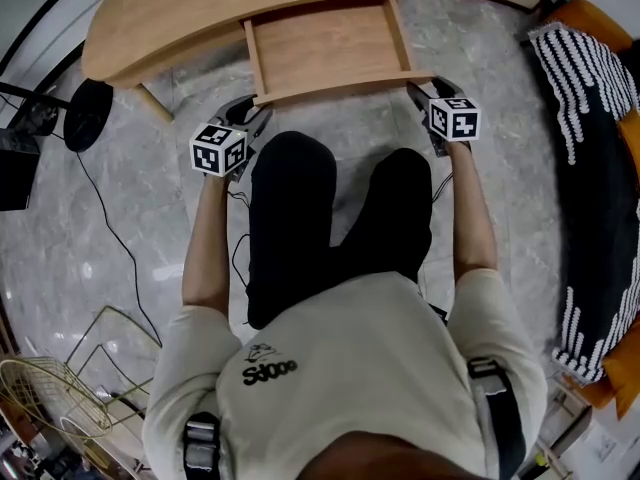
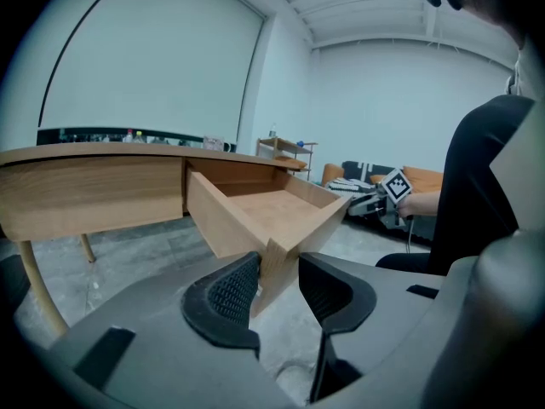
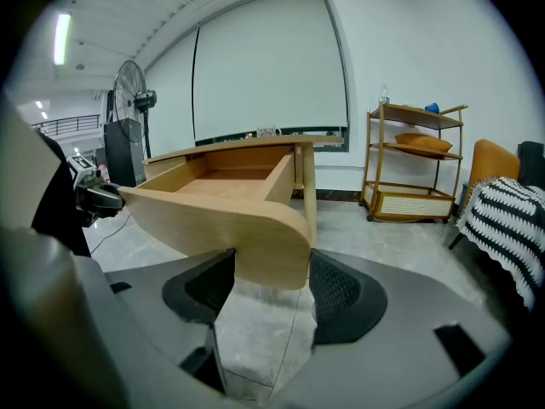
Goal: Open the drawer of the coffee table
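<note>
Far left on the grey floor (image 1: 120,218), a black cable (image 1: 112,230) trails well clear of the work. Next over, the coffee table (image 1: 200,13) runs across the top of the head view, its drawer (image 1: 330,43) drawn well out toward the person's knees (image 1: 290,168). Left gripper (image 2: 277,271) sits at the drawer's front-left corner. Its jaws are apart with the corner between them: one pad (image 2: 230,290) about touches the wood, the other shows a clear gap, so no grip there. Right gripper (image 3: 271,273) is at the front-right end, jaws closed onto the rounded end of the drawer front (wood fills the gap pad to pad). Far right is a striped throw (image 1: 585,118), not involved.

Judgement: the opening looks nearly or fully done. If more travel is wanted, close the left jaws on the corner first. Then draw both ends back together, level and straight, so the box does not skew in its slot. Go slow near the end, since it could come right out or meet the knees. If done, open the right jaws and back both off without nudging the front.
</note>
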Tool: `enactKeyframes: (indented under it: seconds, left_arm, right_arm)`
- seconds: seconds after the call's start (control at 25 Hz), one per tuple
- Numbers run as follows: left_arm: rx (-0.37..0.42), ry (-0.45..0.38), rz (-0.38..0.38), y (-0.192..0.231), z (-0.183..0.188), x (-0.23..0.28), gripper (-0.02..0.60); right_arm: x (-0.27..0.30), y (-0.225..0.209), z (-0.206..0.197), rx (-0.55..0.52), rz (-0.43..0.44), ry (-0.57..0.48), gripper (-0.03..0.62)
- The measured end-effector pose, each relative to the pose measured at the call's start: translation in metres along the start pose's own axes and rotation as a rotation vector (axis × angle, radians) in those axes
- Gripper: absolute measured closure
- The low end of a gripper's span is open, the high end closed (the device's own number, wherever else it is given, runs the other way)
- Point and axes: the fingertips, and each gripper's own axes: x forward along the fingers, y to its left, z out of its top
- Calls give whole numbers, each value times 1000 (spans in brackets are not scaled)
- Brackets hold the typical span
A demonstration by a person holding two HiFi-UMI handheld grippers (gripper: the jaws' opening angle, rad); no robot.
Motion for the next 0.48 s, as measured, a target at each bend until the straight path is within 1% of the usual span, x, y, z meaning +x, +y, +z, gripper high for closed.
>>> enactKeyframes:
  seconds: [0.12,0.24,0.36,0.4,0.48]
  left_arm:
    - [-29,7,-14,2,-4,-2,417]
    - [-61,14,5,13,-11,-13,417]
    - [-55,22,15,23,-15,-23,417]
    - [-52,16,22,27,-14,-27,422]
    - [-62,-16,58,42,-6,-39,466]
  right_arm:
    - [-6,0,-1,16,-6,-6,339]
    - [-17,-1,4,-9,-5,-9,339]
    - [-32,-15,11,-36,-34,10,339]
    - [-38,-21,15,-36,-48,8,339]
    - [-50,-31,29,-39,-76,-16,355]
